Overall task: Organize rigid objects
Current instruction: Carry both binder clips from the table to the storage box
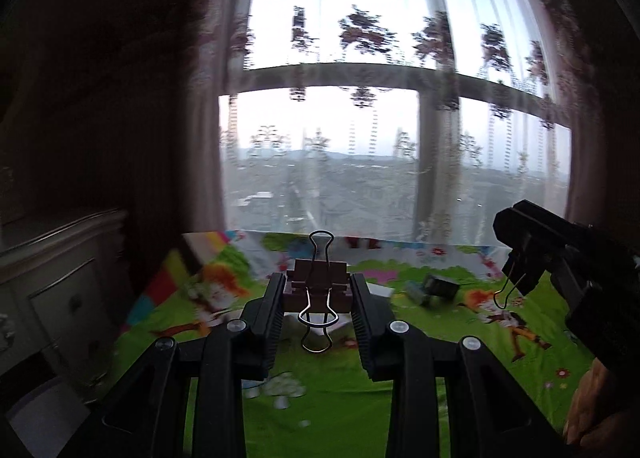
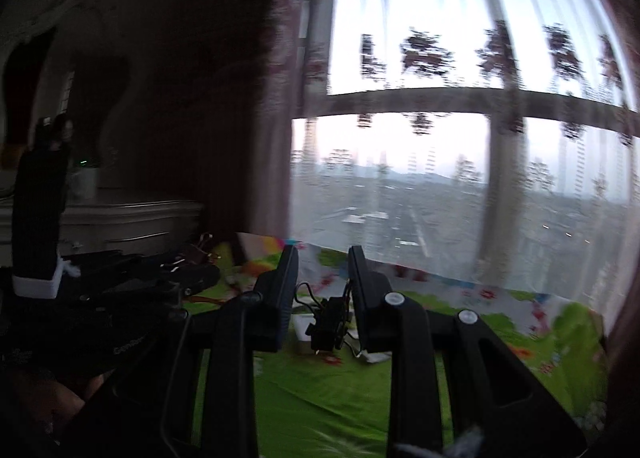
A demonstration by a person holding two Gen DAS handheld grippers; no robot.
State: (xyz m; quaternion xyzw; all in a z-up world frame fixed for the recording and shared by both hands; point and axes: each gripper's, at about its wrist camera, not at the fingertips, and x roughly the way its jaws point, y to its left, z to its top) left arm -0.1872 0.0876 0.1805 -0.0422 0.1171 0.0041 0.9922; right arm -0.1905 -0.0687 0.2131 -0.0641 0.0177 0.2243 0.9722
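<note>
My left gripper (image 1: 318, 290) is shut on a brown binder clip (image 1: 318, 284) with wire handles, held above the green cartoon-print cloth (image 1: 340, 410). My right gripper (image 2: 323, 278) is shut on a small black binder clip (image 2: 329, 324), also lifted above the cloth (image 2: 320, 398). In the left wrist view the right gripper (image 1: 516, 246) shows at the right with the black clip's wire handle (image 1: 508, 290) hanging from it. In the right wrist view the left gripper (image 2: 192, 278) and its brown clip (image 2: 200, 250) show at the left.
A few small boxes (image 1: 434, 290) and a white card (image 1: 378, 290) lie on the cloth's far part. A white dresser (image 1: 60, 282) stands at the left. A sheer flowered curtain (image 1: 360, 98) and window are right behind the table.
</note>
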